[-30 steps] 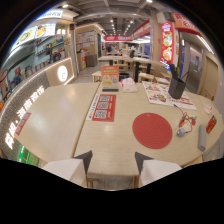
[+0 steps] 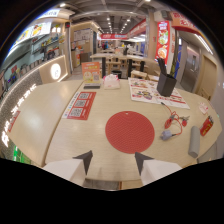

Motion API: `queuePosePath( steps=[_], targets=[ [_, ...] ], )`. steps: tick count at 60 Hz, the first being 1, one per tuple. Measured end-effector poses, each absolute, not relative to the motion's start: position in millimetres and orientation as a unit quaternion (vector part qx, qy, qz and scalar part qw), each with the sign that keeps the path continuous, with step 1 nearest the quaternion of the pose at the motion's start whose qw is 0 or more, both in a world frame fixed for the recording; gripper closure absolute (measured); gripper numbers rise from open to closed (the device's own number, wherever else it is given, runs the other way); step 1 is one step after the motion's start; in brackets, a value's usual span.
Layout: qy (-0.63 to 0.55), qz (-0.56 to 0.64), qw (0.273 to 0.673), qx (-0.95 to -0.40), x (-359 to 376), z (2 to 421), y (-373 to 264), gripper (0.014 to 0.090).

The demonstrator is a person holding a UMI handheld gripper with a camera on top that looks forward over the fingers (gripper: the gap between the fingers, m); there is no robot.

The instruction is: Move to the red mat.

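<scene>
Lying flat on the desk point(image 2: 45, 125), round red mat point(image 2: 130, 131) just ahead of the fingers point(image 2: 86, 160). Fingers spread apart, grasping nothing, hovering short of its near edge.

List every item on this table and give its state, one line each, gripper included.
gripper: open, nothing between its fingers, just short of the mat
red mat: flat on the table, bare, just ahead of the fingers
black holder: upright, beyond the mat
menu sheet: lying flat
red QR sticker: flat on the table
grey roll: lying on its side
</scene>
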State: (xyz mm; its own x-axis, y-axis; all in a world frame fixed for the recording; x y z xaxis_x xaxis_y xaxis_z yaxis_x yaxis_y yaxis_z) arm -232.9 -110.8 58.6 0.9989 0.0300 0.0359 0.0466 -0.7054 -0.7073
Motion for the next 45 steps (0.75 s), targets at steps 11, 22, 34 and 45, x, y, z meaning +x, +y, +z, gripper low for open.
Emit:
queuePosePath(
  steps=[11, 22, 34, 45],
  targets=[
    [-0.021, -0.012, 0.384, -0.923, -198.2, 43.4, -72.0, 0.0208],
    [-0.029, -0.001, 0.386, -0.922, -187.4, 30.2, -27.5, 0.0206],
    [-0.035, 0.006, 0.387, -0.921, -183.3, 27.3, 0.4, 0.0208],
    [-0.038, 0.007, 0.395, -0.918, -182.4, 32.4, 5.4, 0.0207]
  ],
)
